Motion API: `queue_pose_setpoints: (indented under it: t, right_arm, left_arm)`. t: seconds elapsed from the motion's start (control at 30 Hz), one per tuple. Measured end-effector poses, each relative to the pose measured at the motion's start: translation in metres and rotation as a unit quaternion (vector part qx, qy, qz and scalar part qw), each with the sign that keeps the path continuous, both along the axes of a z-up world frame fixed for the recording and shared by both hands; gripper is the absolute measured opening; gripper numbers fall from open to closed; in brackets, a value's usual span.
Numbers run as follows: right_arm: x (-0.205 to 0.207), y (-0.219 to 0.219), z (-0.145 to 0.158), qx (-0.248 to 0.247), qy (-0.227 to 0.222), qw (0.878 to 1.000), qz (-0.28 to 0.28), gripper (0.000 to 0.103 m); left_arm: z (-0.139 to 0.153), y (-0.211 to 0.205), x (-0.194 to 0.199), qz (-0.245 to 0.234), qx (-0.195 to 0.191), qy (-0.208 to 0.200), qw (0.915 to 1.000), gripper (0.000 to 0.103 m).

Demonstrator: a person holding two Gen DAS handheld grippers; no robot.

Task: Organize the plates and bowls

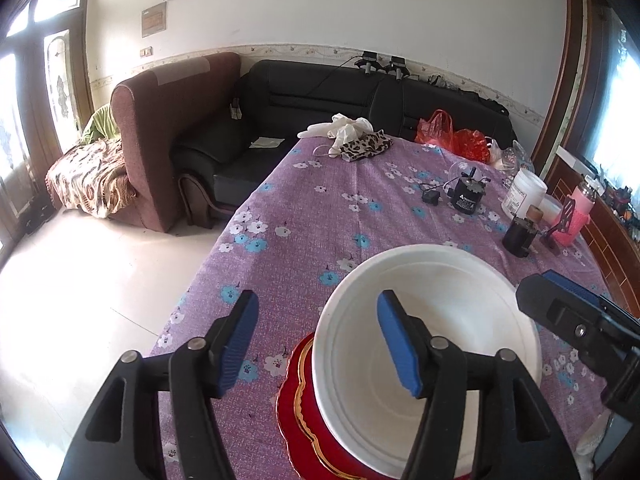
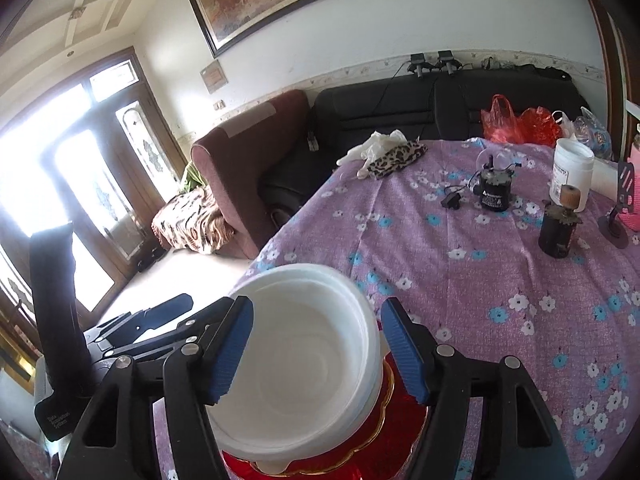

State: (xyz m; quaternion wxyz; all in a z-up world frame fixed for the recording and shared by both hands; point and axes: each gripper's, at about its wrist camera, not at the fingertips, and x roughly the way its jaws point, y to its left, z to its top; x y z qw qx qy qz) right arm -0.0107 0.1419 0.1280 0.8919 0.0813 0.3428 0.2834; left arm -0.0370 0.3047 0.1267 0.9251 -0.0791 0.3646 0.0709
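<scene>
A stack of white bowls (image 1: pixel 448 300) (image 2: pixel 304 364) stands on a red plate with a gold rim (image 1: pixel 304 408) (image 2: pixel 400 432) at the near edge of the purple flowered table (image 1: pixel 320 208). My left gripper (image 1: pixel 316 344) is open; its right finger (image 1: pixel 396 344) hangs over the bowl's inside, its left finger over the cloth. My right gripper (image 2: pixel 316 348) is open and straddles the bowl stack's right side, holding nothing. The right gripper shows at the right of the left wrist view (image 1: pixel 580 320).
Further back on the table lie a leopard-print cloth with white gloves (image 1: pixel 360 140), a small black pump (image 1: pixel 466 196), a white jar (image 1: pixel 524 196), a dark bottle (image 1: pixel 520 232), a pink item (image 1: pixel 576 216) and red bags (image 1: pixel 452 132). Sofas stand behind; floor lies left.
</scene>
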Motion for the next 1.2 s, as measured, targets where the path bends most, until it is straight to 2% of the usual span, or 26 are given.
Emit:
queue_pose_setpoints:
  t: [0.2,0.43,0.63,0.8,0.97,1.2]
  right_arm:
    - [-0.001,-0.007,0.002,0.010,0.004,1.000,-0.007,0.071]
    - [-0.011,-0.018,0.005,0.016,-0.002,1.000,-0.021,0.072]
    - [-0.027,-0.032,0.005,0.023,-0.005,0.999,-0.034,0.076]
    - [-0.041,-0.043,0.003,0.024,-0.008,0.999,-0.041,0.078]
    - [-0.057,-0.053,0.000,0.026,-0.006,0.999,-0.045,0.079]
    - [-0.086,-0.065,0.000,0.018,-0.020,0.998,-0.052,0.080]
  left_arm:
    - [0.007,0.003,-0.009,0.003,-0.020,-0.010,0.9997,0.081]
    - [0.010,-0.007,-0.023,0.003,-0.006,-0.012,0.9999,0.083]
    - [0.020,-0.013,-0.044,0.033,0.019,-0.038,0.9986,0.087]
    - [0.036,-0.018,-0.068,0.083,0.061,-0.082,0.9913,0.094]
    - [0.053,-0.023,-0.094,0.121,0.093,-0.125,0.9803,0.096]
    - [0.079,-0.040,-0.134,0.149,0.119,-0.185,0.9640,0.103]
